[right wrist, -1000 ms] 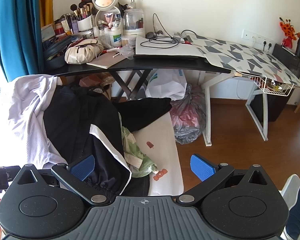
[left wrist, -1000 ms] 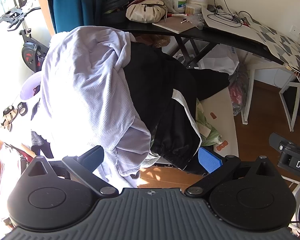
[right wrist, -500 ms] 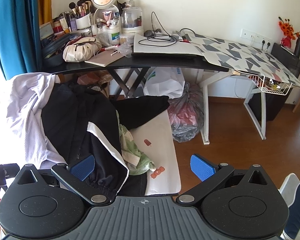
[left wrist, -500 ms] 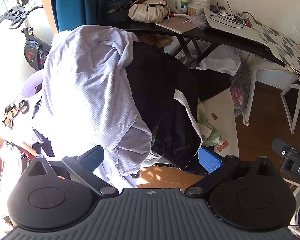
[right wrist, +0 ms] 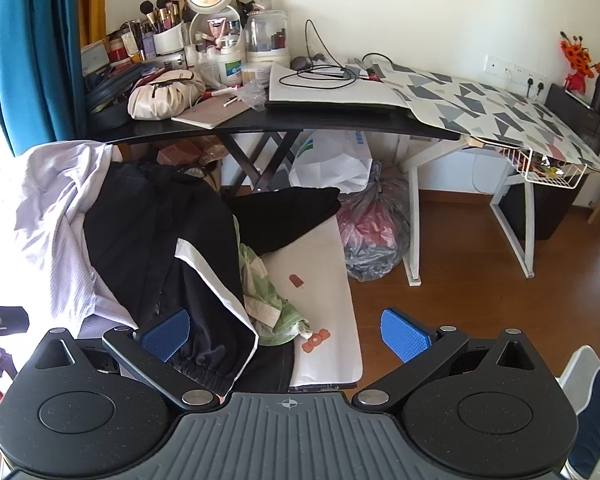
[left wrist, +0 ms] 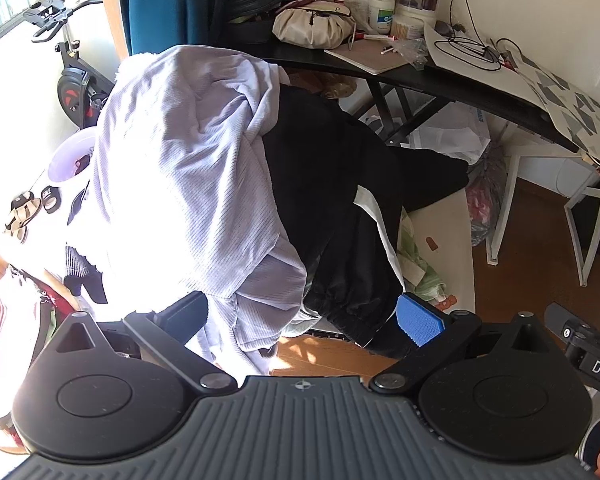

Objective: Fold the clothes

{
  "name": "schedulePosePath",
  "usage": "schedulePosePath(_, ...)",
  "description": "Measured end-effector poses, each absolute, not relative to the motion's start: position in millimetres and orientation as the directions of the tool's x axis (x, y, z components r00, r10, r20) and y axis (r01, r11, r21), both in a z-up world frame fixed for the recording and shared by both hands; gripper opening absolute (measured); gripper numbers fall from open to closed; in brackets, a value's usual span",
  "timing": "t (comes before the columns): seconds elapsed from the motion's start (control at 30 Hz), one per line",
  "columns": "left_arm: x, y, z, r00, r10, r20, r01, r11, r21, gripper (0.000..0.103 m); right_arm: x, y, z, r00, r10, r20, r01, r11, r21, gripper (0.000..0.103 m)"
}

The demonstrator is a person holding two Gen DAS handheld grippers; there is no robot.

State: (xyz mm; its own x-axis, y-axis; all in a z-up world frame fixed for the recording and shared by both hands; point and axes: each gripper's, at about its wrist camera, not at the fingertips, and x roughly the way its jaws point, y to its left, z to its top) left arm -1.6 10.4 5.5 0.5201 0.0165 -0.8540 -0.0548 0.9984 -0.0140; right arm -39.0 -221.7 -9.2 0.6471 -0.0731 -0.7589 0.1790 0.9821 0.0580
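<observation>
We see the pile of clothes filling the centre-left of both views: a pale lilac ribbed garment (left wrist: 188, 184) draped over the top, touching a black garment with a white stripe (right wrist: 168, 240) beside it. The left gripper (left wrist: 304, 312) has its jaws spread wide with cloth hanging between them, gripping nothing. The right gripper (right wrist: 284, 332) is likewise spread wide and empty. At right of the right wrist view, a white wire basket (right wrist: 552, 168) under the patterned tabletop holds small items we cannot identify.
</observation>
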Motion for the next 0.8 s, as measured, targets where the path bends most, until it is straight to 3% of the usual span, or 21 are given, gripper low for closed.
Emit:
schedulePosePath(0.3, 5.6, 20.8, 18.8, 0.589, 0.036, -0.807, -0.080, 0.997, -0.015, 0.102, -33.9, -231.0, -16.7, 0.631, -0.032, -0.775, 0.175, 0.979, 0.102, 0.102)
schedulePosePath(0.6, 5.7, 16.2, 20.5, 0.646, 0.097, -0.757, -0.036, 0.995, 0.097, 0.102, -30.7, -229.7, -11.0, 0.664, -0.017, -0.748, 0.134, 0.986, 0.097, 0.102)
schedulePosePath(0.8, 0.2, 32.1, 22.6, 0.670, 0.059, -0.740, -0.037, 0.998, 0.046, 0.102, -33.8, -226.2, -7.5, 0.690, -0.010, -0.724, 0.127, 0.986, 0.107, 0.102)
